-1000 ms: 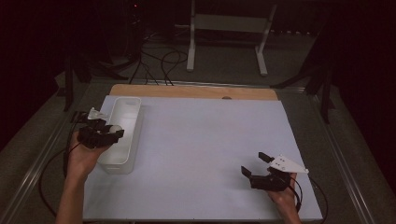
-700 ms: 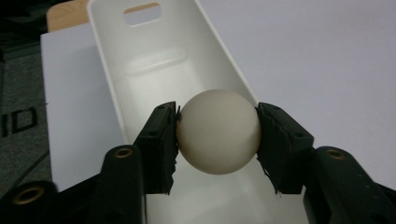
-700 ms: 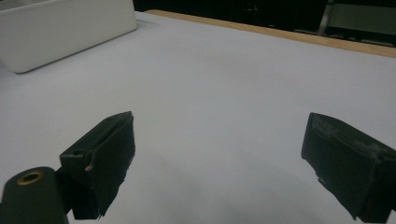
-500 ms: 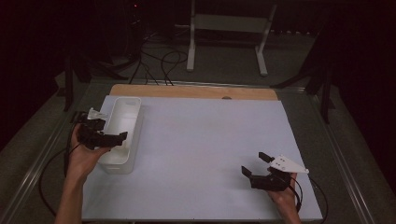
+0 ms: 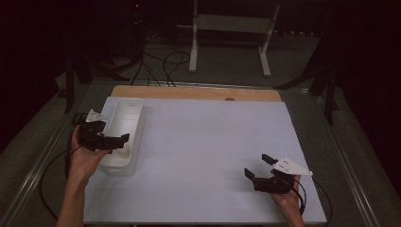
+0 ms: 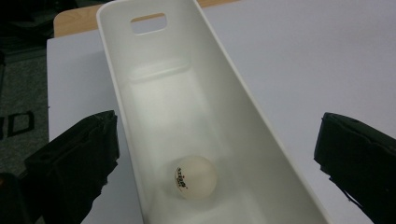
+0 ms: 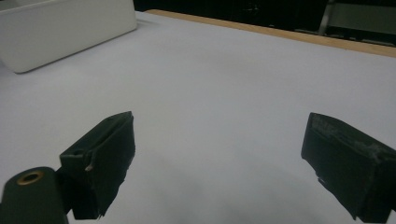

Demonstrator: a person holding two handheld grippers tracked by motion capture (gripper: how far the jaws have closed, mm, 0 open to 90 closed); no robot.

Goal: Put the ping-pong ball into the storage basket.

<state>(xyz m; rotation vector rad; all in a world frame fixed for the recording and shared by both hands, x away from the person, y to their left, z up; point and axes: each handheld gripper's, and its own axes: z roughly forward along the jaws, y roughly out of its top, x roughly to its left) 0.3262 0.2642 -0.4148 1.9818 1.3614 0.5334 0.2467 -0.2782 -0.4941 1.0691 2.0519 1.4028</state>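
1. The left gripper (image 5: 119,144) hangs over the near end of the white bin (image 5: 135,105); its jaws have just been opening and stand wide, pressing on nothing.
2. A white ball (image 6: 194,177) lies loose on the bin's floor between those jaws.
3. The right gripper (image 5: 257,166) rests wide open and empty, probably on the white table sheet (image 5: 208,142), well apart from the bin.

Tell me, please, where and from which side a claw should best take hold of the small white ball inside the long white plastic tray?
Grip the small white ball across its widest middle, coming straight down from above. The long white plastic tray has tall walls close on both sides, so a sideways approach looks blocked; set the jaws along the tray's length.
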